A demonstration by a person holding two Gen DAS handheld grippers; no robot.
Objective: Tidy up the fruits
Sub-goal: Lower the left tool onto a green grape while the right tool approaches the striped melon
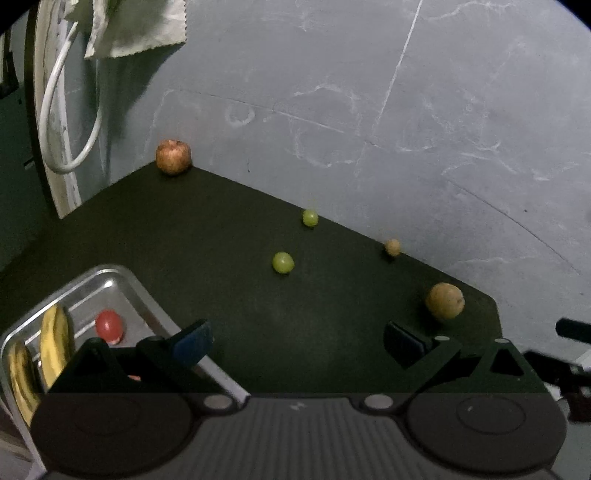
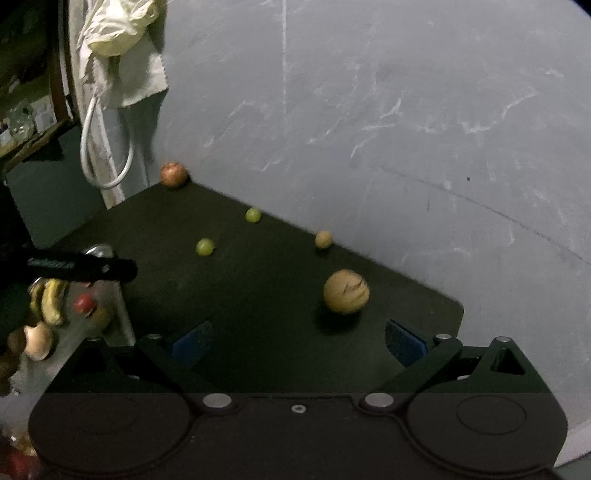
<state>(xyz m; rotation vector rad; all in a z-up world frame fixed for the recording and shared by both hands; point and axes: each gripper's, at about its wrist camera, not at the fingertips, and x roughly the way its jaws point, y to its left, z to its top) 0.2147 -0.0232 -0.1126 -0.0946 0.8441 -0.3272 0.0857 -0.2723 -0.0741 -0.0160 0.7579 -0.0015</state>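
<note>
On the dark table (image 1: 221, 229) lie a reddish apple (image 1: 173, 156) at the far corner, two green grapes (image 1: 283, 262) (image 1: 310, 217), a small brown fruit (image 1: 392, 247) and a larger tan round fruit (image 1: 444, 300). A metal tray (image 1: 122, 280) at the left holds two bananas (image 1: 55, 343) and a red fruit (image 1: 109, 325). My left gripper (image 1: 295, 341) is open and empty, its left finger over the tray's edge. My right gripper (image 2: 297, 341) is open and empty, just short of the tan fruit (image 2: 346, 291). The right wrist view also shows the apple (image 2: 173, 174), both grapes (image 2: 205, 247) (image 2: 253, 215), and more fruit in the tray (image 2: 122, 314).
A grey wall (image 1: 406, 110) borders the table's far side. A white cloth (image 1: 136, 26) and a white cable loop (image 1: 70, 122) hang at the left. The left gripper's black finger (image 2: 85, 267) reaches over the tray in the right wrist view.
</note>
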